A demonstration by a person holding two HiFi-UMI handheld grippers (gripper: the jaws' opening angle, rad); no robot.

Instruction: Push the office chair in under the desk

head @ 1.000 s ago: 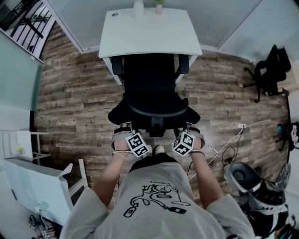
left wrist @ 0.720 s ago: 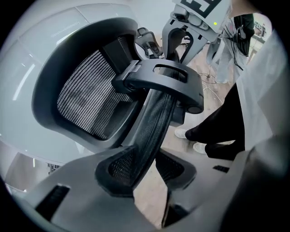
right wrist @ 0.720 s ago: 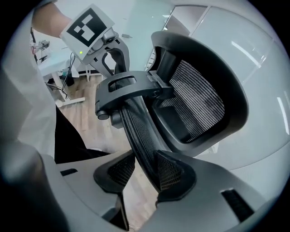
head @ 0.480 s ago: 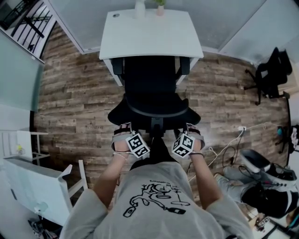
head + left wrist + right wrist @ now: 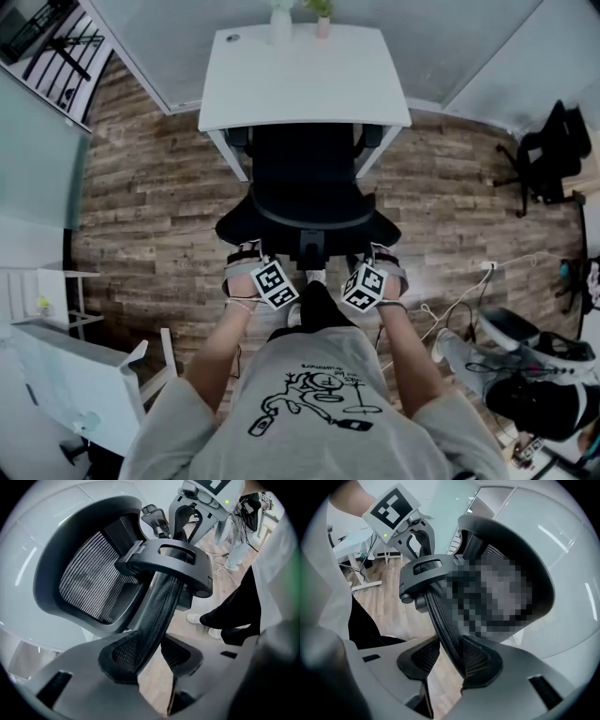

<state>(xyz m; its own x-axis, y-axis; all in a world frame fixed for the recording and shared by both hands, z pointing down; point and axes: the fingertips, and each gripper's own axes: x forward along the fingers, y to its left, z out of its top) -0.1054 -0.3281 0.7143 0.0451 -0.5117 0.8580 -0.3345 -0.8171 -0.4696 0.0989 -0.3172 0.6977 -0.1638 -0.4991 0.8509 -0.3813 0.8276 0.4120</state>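
Black office chair (image 5: 309,202), one; desk (image 5: 305,84), one; left gripper (image 5: 152,660), right gripper (image 5: 449,663): jaws apart astride backrest (image 5: 161,597).

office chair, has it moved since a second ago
Yes. The office chair has rolled further under the desk: its armrests now sit mostly beneath the desk's front edge.

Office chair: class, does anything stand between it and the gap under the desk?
Nothing visible does. The office chair faces the desk squarely, its armrests already at the desk's front edge. Under the top itself cannot be seen.
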